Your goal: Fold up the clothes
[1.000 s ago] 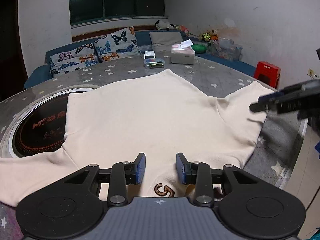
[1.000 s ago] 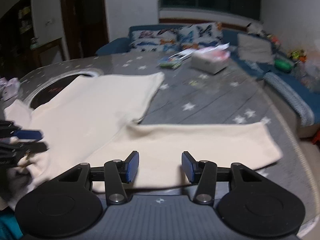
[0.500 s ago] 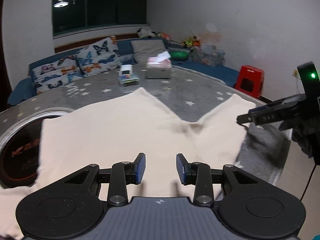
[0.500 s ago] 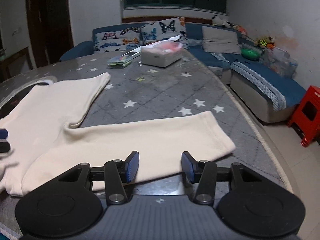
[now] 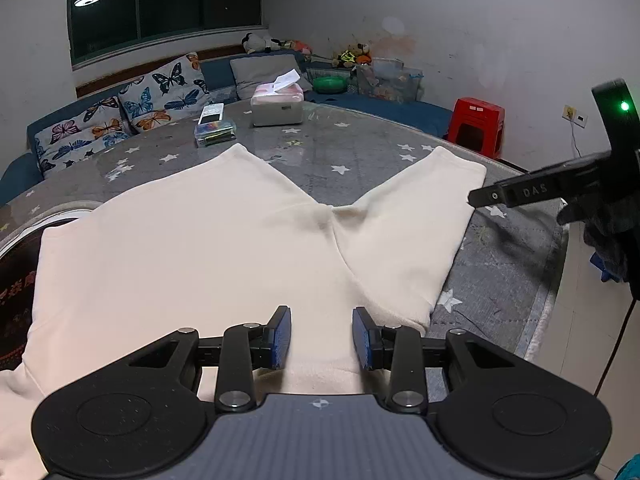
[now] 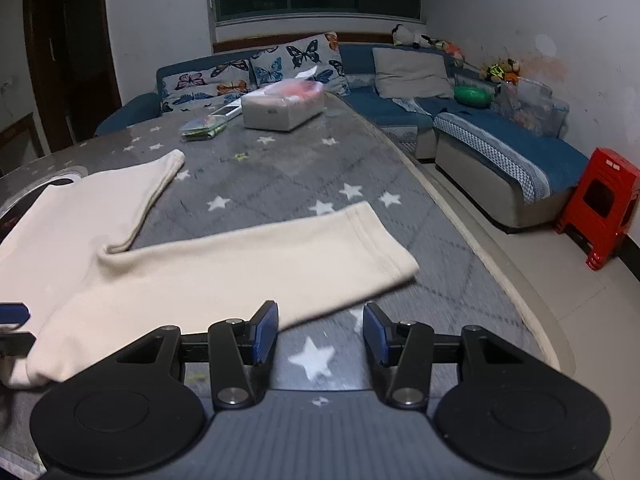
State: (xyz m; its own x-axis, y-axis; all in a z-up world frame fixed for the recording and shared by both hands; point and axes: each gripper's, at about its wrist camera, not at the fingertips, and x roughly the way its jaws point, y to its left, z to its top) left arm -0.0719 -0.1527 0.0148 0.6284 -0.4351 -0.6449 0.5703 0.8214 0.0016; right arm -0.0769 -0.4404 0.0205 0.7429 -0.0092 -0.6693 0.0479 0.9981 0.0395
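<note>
A cream sweatshirt point(image 5: 200, 240) lies spread flat on the grey star-patterned table point(image 5: 360, 152). My left gripper point(image 5: 321, 338) hovers over the garment's near edge, jaws apart, cloth showing beneath the gap and nothing pinched. The right sleeve point(image 6: 240, 268) stretches across the table toward its cuff point(image 6: 384, 240). My right gripper point(image 6: 320, 334) is open just off the sleeve's near edge, over bare table with a white star under the gap. In the left wrist view the right gripper point(image 5: 474, 198) reaches in from the right, close to the cuff. The left gripper's blue fingertips point(image 6: 14, 314) show at the right wrist view's left edge.
A tissue box point(image 5: 277, 106) and a small clear box point(image 5: 214, 130) stand at the table's far side. A round dark cooktop point(image 5: 12, 280) is set into the table at left. The table's curved edge point(image 6: 500, 280) runs right, with a red stool point(image 6: 600, 208) and blue sofa point(image 6: 500, 152) beyond.
Both grippers have shifted right along the garment's near side. The printed number under the left gripper has left view. The right gripper has come off the sleeve onto bare table.
</note>
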